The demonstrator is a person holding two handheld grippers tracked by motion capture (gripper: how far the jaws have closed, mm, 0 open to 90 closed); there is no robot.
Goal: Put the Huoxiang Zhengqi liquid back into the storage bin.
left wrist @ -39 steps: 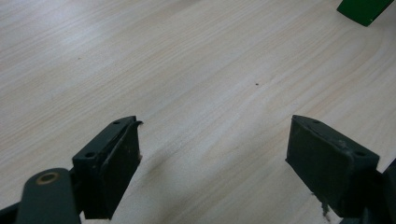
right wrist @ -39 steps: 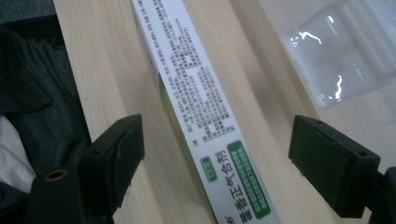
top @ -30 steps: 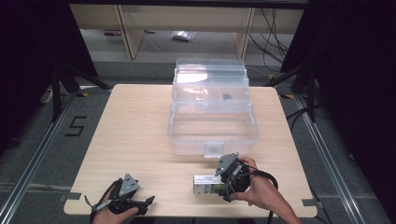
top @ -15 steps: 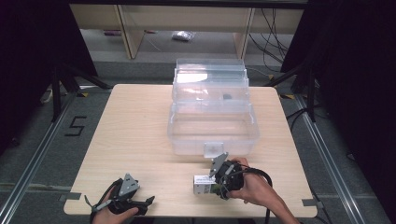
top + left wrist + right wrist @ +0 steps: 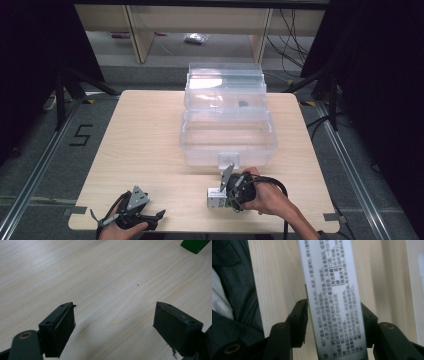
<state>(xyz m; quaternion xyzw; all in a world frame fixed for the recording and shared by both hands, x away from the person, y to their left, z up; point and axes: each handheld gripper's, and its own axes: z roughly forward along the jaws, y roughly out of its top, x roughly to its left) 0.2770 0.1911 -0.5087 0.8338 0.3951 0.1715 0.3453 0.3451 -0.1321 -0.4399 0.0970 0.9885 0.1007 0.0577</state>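
Note:
A small white box with printed text and a green side lies on the wooden table near its front edge. My right gripper comes at it from the right. In the right gripper view the box runs up between the jaws, and the right gripper has just been closing, its pads now against both long sides. My left gripper rests at the front left of the table. In its own view the left gripper stands open over bare wood.
A clear plastic storage case with its lid tipped back stands at the middle back of the table, just beyond the right hand. A green corner shows at the top right of the left gripper view. Black cables trail off the front edge.
The right gripper has edged left onto the small box and its jaws have come in against it. The left gripper has stayed where it was.

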